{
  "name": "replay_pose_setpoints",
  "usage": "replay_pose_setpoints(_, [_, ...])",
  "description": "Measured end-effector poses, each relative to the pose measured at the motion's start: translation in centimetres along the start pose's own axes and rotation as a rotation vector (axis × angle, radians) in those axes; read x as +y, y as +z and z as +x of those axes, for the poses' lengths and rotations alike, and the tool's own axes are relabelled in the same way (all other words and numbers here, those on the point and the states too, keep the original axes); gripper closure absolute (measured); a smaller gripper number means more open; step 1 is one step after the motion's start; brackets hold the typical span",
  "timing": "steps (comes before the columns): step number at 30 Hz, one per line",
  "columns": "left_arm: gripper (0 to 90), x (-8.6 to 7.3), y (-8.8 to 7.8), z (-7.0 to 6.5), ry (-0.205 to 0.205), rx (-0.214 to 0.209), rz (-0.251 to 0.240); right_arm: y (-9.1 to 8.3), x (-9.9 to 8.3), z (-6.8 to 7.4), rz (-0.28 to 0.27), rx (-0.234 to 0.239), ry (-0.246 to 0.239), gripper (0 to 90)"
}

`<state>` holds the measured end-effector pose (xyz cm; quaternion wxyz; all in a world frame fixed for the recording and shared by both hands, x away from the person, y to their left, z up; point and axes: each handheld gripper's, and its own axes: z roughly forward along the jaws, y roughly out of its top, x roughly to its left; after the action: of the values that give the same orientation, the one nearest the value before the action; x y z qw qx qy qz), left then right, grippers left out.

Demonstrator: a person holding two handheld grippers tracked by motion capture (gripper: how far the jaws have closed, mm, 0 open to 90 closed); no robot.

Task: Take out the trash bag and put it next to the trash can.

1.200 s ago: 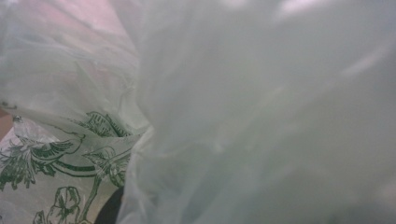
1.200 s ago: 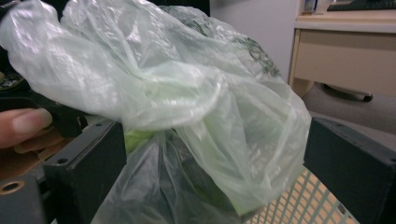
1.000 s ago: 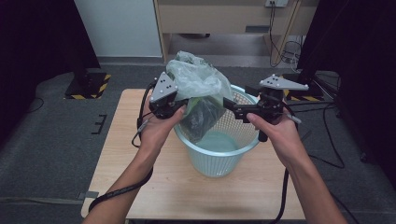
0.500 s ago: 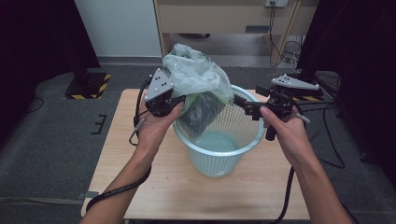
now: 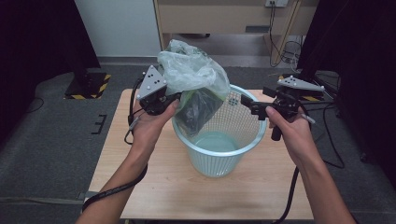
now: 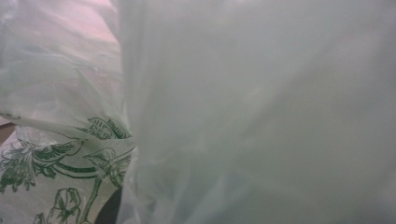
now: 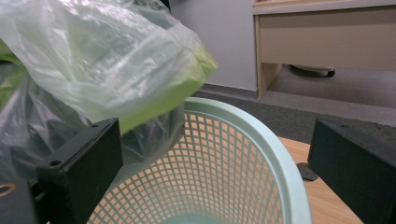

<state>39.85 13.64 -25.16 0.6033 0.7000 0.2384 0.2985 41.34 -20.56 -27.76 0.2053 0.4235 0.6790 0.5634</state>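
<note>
**Right gripper backs off the bag, left keeps the hold**

Since a second ago my right gripper (image 5: 246, 103) has let go of the plastic bag (image 5: 196, 81) and drawn out to the right rim of the basket (image 5: 254, 140); its jaws now stand wide apart with nothing between them, as the right gripper view shows, one jaw on either side of the mesh wall. My left gripper (image 5: 169, 99) is clenched on the left side of the bag, which hangs bunched over the basket's left rim, its dark lower part dipping just inside the mouth.

To line the basket well, I judge I should lower the bag's bottom into the centre, then bring the right gripper back to catch a free edge of the opening and stretch it over the far rim, keeping the left pinch firm so the film doesn't slip.

Film lies across the left gripper's camera, so I can't see its jaws or how much plastic they hold. Where the bag's mouth lies is hard to make out, and what the dark mass inside is I cannot tell.
</note>
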Motion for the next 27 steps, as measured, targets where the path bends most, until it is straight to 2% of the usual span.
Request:
replay_pose_setpoints(8, [88.7,-0.1,-0.6,0.6,-0.022,0.016,-0.020,-0.3,-0.4,-0.9,0.003,-0.024,0.019,3.8])
replay_pose_setpoints(22, [88.7,0.1,-2.1,1.9,-0.034,0.059,-0.052,-0.9,-1.0,-2.3,0.006,-0.047,0.033,3.8])
replay_pose_setpoints(27, [88.7,-0.1,-3.3,3.0,-0.043,0.082,-0.053,-1.1,-1.2,-2.8,0.009,-0.059,0.038,3.8])
